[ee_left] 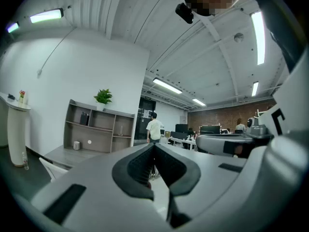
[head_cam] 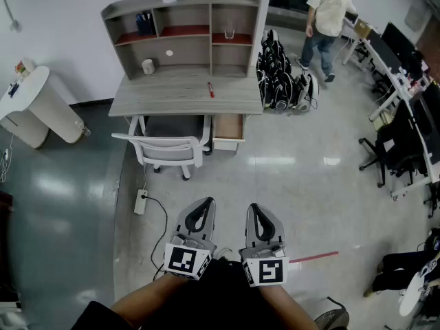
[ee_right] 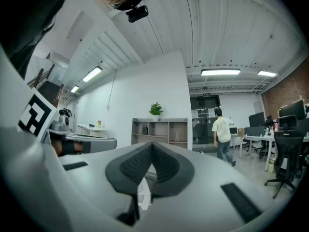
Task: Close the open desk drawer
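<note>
An office with a glossy grey floor holds a table [head_cam: 185, 93]. Its drawer [head_cam: 228, 127] stands pulled out under the right end, just beside a white chair [head_cam: 168, 147]. Well apart from it, the left hand-held gripper [head_cam: 205, 205] and right hand-held gripper [head_cam: 257, 209] sit level, jaws pressed together, holding nothing.

Head view looks steeply down — both gripper views face level, sharing the distant desk [head_cam: 185, 91]
</note>
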A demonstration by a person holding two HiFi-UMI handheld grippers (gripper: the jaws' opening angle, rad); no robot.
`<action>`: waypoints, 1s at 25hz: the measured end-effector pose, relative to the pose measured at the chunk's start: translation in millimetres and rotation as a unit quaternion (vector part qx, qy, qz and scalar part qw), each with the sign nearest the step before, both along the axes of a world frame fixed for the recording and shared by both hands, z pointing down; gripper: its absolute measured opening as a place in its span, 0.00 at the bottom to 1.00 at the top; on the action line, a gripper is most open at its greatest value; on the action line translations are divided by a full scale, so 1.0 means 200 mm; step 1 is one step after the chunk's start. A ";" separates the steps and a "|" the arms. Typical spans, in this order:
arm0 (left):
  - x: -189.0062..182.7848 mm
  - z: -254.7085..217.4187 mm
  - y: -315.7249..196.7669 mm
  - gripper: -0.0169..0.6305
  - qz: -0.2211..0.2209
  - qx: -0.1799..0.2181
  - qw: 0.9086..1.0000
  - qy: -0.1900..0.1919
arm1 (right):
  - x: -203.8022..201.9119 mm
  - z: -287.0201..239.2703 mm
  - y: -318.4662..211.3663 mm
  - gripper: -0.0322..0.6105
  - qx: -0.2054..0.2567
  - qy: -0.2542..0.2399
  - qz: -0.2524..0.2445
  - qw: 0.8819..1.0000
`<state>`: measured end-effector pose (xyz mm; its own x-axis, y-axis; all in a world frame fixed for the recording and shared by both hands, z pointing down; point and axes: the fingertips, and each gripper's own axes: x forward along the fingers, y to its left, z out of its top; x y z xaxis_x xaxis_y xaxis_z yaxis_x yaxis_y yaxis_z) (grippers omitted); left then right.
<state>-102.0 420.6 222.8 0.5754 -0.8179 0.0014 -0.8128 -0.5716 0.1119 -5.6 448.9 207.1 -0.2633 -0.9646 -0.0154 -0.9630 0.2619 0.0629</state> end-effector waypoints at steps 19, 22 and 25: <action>0.14 0.13 0.07 0.05 -0.028 -0.012 0.999 -0.027 | 0.39 0.17 0.12 0.07 -0.011 -0.073 0.000 0.997; 0.17 0.13 0.04 0.05 -0.026 -0.011 0.999 -0.028 | 0.41 0.19 0.11 0.07 -0.020 -0.080 0.006 0.997; 0.19 0.15 0.01 0.05 -0.024 -0.014 0.999 -0.024 | 0.41 0.21 0.10 0.07 -0.025 -0.070 -0.001 0.997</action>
<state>-63.9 423.3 253.6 0.5350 -0.8434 0.0504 -0.8436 -0.5299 0.0872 75.9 468.1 249.6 -0.2632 -0.9647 -0.0047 -0.9611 0.2627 -0.0856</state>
